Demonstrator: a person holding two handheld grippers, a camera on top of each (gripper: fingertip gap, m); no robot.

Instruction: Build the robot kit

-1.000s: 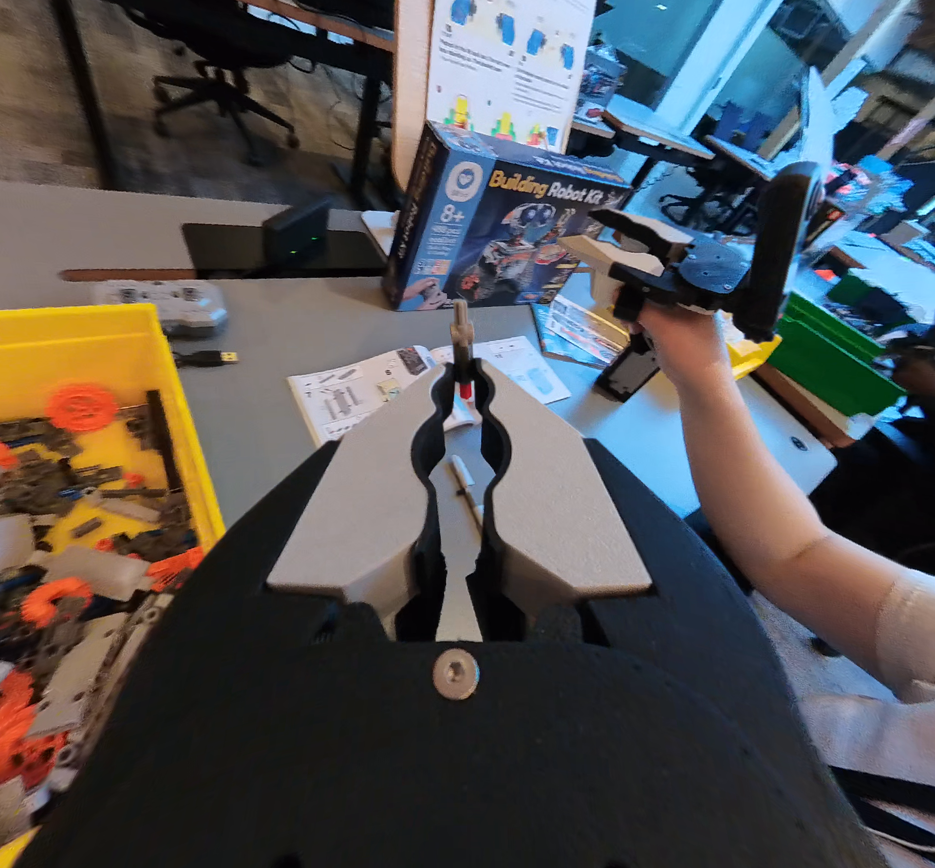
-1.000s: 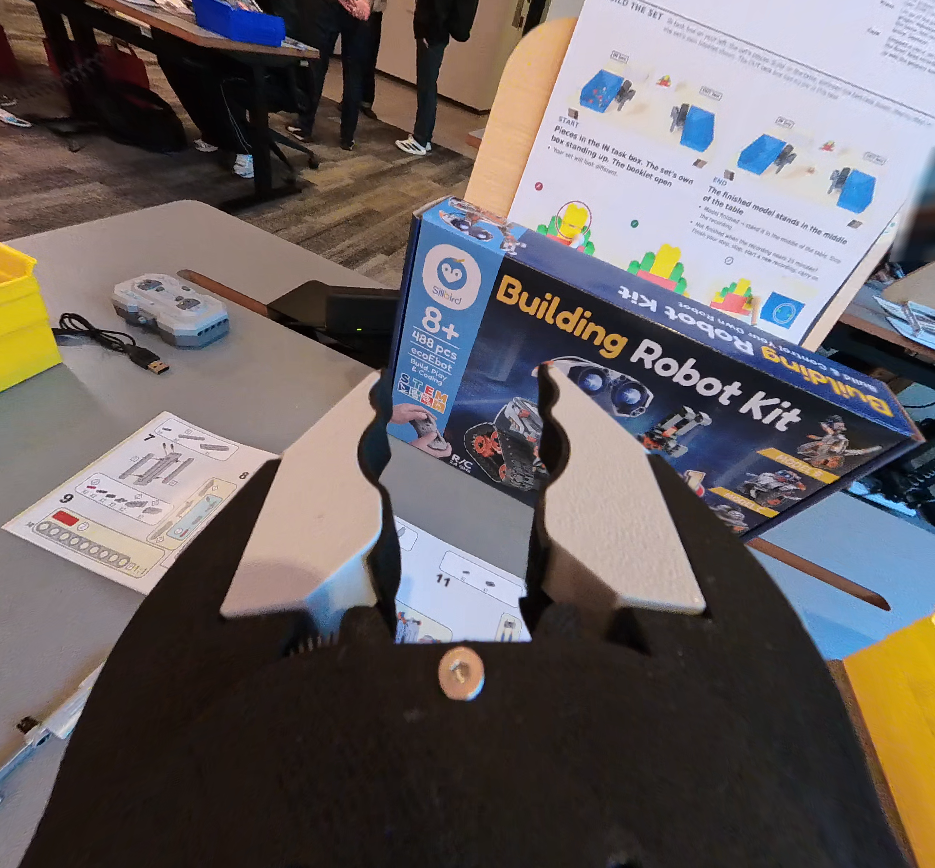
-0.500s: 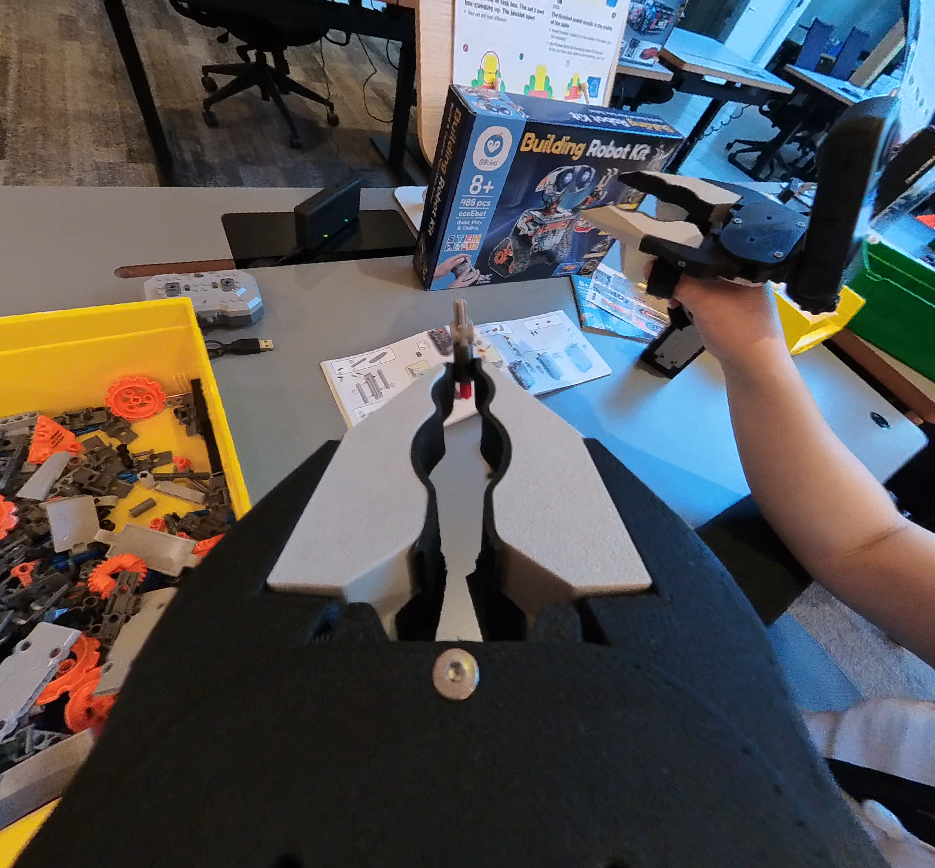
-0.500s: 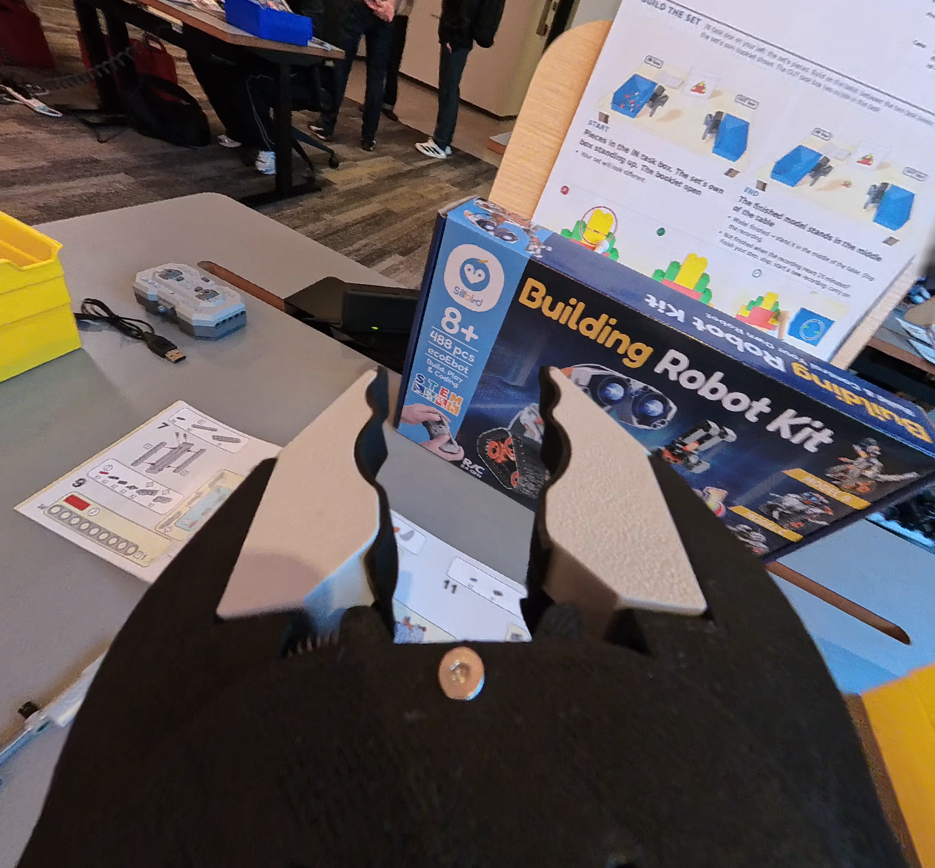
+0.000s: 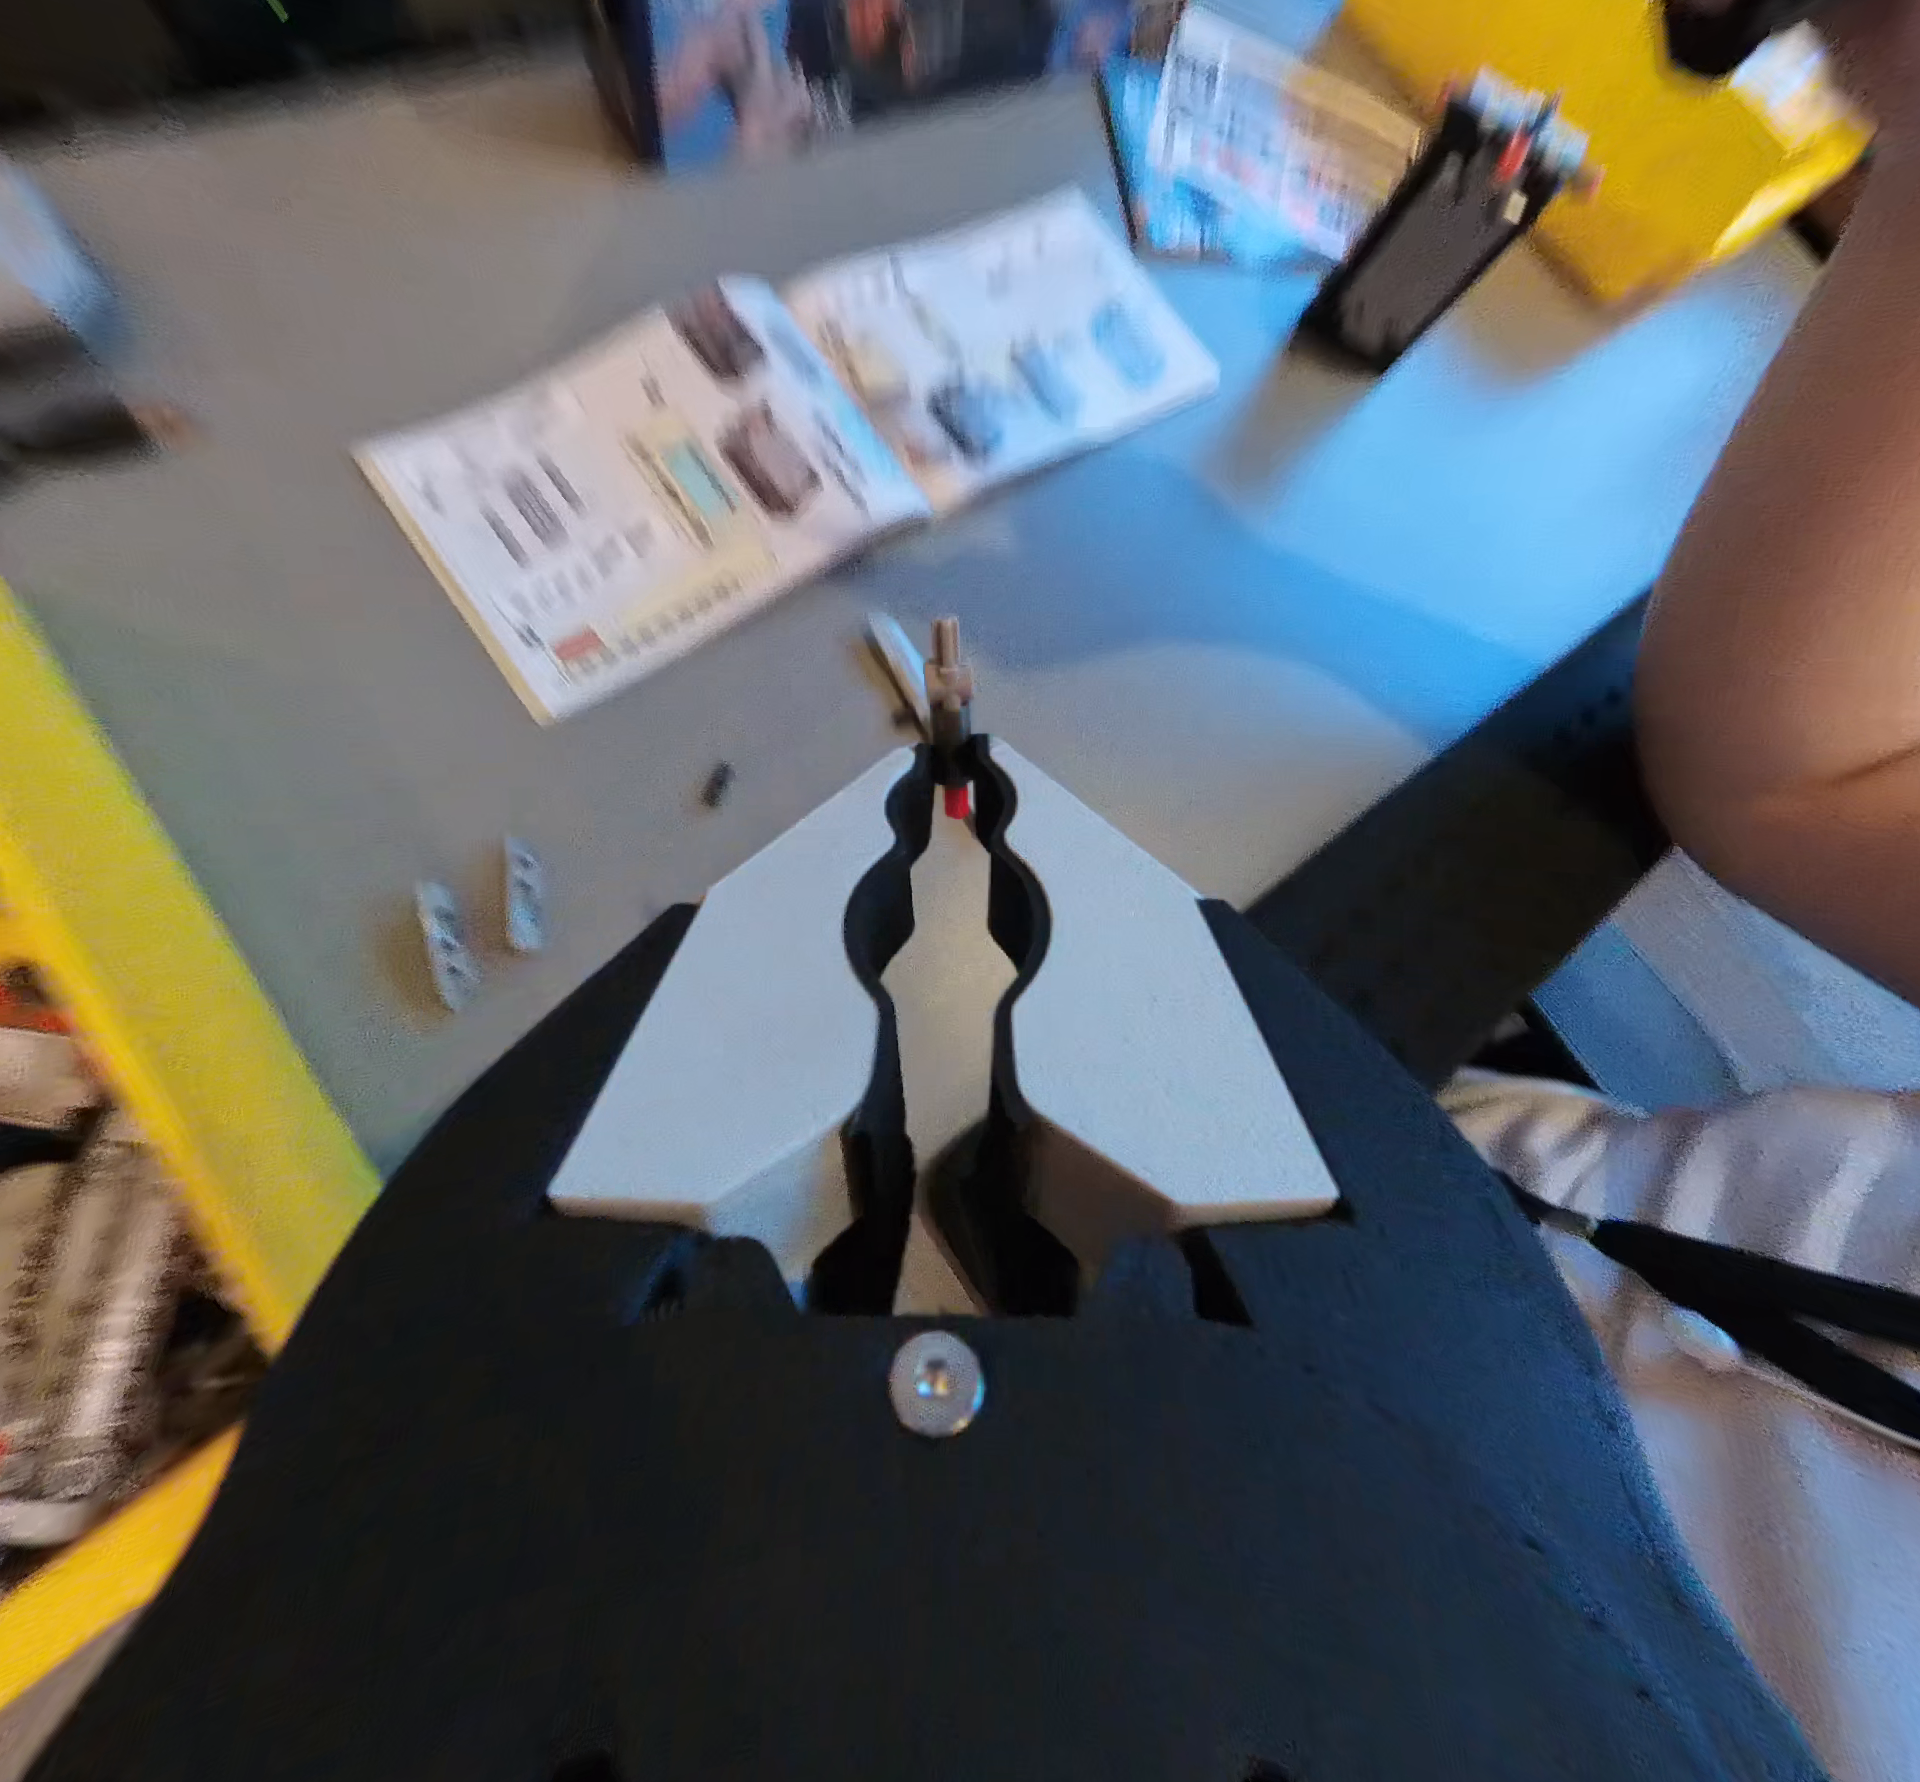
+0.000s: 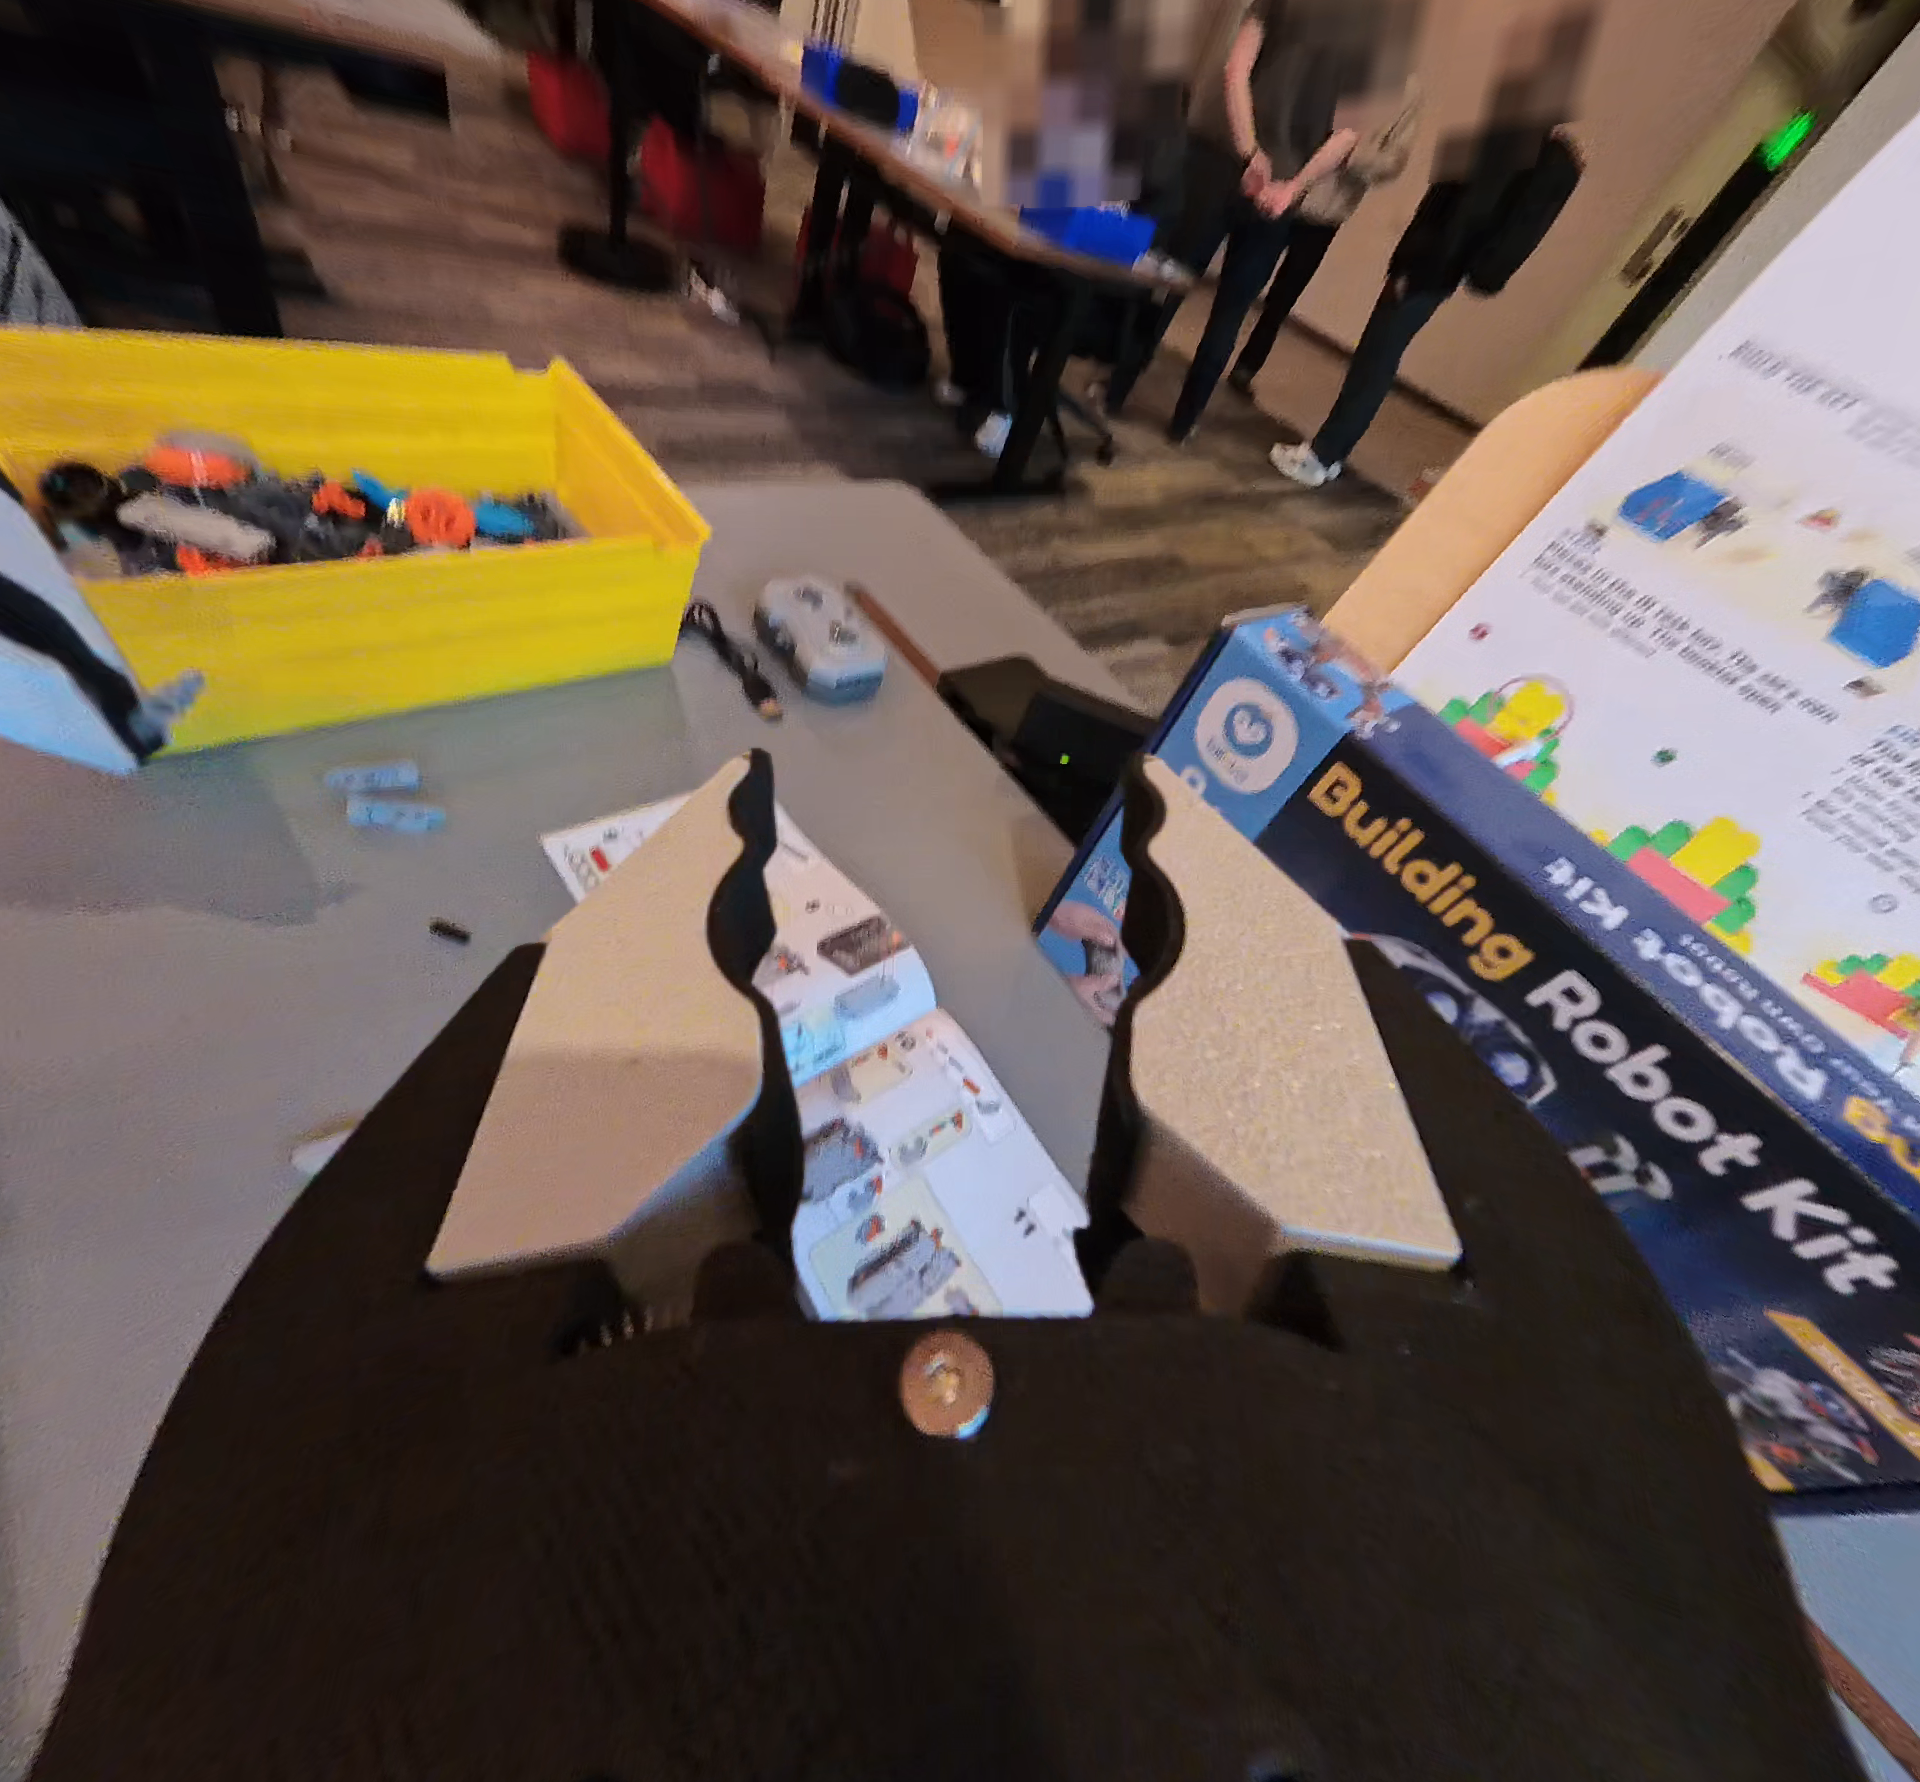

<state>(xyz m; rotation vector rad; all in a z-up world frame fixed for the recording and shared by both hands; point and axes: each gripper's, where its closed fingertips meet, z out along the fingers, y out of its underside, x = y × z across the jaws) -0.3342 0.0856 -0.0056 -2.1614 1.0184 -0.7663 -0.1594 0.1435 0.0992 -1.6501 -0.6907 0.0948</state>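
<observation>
My left gripper [image 5: 948,753] is shut on a small grey axle pin with a red end [image 5: 948,693], which sticks out past the tips above the grey table [image 5: 260,278]. The open instruction booklet [image 5: 790,423] lies just beyond it. Two small pale pieces [image 5: 483,906] and a tiny black pin [image 5: 715,782] lie on the table to the left. My right gripper [image 6: 948,787] is open and empty above the booklet [image 6: 883,1109], next to the blue kit box [image 6: 1558,1005].
A yellow bin of parts stands at the left [image 5: 156,984], also seen in the right wrist view [image 6: 364,610]. A second yellow bin [image 5: 1558,70] and a black block [image 5: 1434,236] stand far right. A remote [image 6: 821,636], a cable and people in the background show. About 30 cm separates my right fingertips from the black block [image 5: 1434,236].
My left gripper has tilted down and moved closer to the table, still holding the pin. My right gripper has swung left, bringing the yellow bin into view. Both views are blurred by motion.
</observation>
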